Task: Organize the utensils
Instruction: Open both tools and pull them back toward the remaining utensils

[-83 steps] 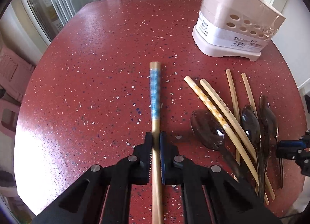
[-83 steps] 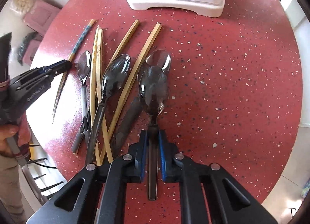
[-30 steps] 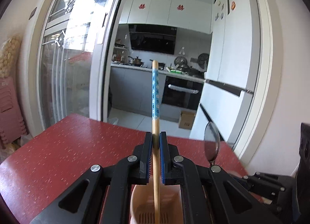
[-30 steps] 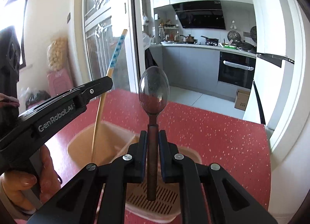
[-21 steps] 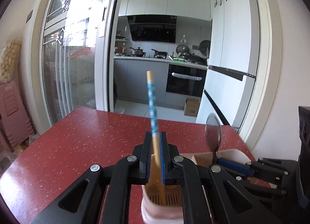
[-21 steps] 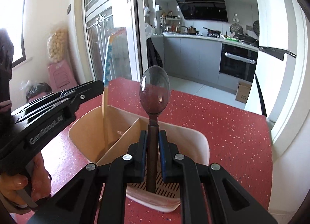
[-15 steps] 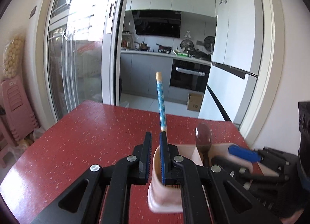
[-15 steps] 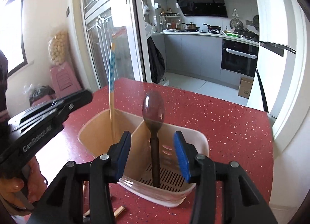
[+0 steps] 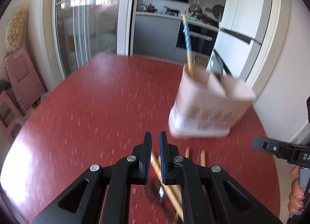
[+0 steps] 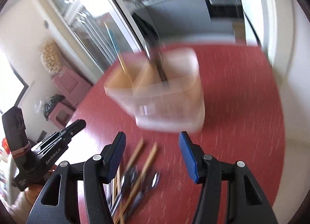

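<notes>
On table (image 9: 96,107) | caddy (image 9: 209,107): chopstick (image 9: 188,41), spoon (image 10: 157,63), separate compartments

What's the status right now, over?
Both grippers empty, left jaws nearly closed, right wide. Chopstick and spoon stand in the holder. More utensils lie on the table; nothing blocking.

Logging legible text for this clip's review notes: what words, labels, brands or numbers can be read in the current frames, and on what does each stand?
"GenRobot.AI": on the side of the left gripper, right wrist view.
"DA", cut off by the frame edge: on the right gripper, left wrist view.
Printed label on the utensil holder: too blurred to read in either view.
Nothing else legible.
</notes>
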The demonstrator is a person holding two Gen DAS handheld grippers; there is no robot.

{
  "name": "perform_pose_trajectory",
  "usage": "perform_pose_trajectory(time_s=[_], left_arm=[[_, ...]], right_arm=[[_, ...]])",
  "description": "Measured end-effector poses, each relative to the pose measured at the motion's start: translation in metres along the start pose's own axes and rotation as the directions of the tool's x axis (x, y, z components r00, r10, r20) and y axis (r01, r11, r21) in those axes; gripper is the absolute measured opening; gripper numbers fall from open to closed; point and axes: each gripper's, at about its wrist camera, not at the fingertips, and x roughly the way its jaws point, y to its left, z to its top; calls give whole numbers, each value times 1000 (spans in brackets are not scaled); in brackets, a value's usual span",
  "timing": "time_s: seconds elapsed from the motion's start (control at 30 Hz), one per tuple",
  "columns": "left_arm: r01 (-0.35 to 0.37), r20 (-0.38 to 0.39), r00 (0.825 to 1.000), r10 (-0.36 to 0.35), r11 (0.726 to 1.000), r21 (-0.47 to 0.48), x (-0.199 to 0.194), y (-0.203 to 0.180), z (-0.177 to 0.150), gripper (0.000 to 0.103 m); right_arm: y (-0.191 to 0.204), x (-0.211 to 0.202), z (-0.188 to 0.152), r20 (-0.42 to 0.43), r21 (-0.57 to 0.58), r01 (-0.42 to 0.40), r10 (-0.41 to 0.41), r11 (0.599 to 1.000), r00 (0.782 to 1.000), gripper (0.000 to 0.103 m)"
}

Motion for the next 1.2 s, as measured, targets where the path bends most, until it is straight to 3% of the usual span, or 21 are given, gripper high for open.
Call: perform_pose_trajectory(time_s=[0.2, 0.43, 0.47, 0.53, 0.73, 1.0, 1.2], left_arm=[[18, -127, 992, -26, 998, -65, 11, 18, -47, 37], [30, -191, 980, -54, 992, -125, 16, 29, -74, 37], [30, -196, 979, -55, 991, -130, 16, 29, -76, 52], [19, -213, 976, -50, 990, -141, 16, 31, -78, 103], [8, -202, 979, -39, 988, -153, 16, 35, -73, 103], [-14, -288, 957, -40, 983, -182, 35, 41, -73, 103], [27, -339, 935, -103, 975, -222, 49, 38, -74, 103]], right_arm=[[-17, 23, -42, -144, 79, 53, -41, 995, 989, 61], [-8, 35, -64, -212, 85, 66, -46, 994, 976, 61], [-7, 37, -65, -224, 89, 68, -47, 994, 974, 61], [-5, 40, -66, -238, 93, 75, -51, 993, 970, 61], [5, 49, -59, -271, 100, 101, -71, 990, 960, 61], [15, 67, -51, -332, 91, 141, -103, 986, 938, 57], [31, 84, -49, -369, 78, 174, -134, 982, 920, 44]])
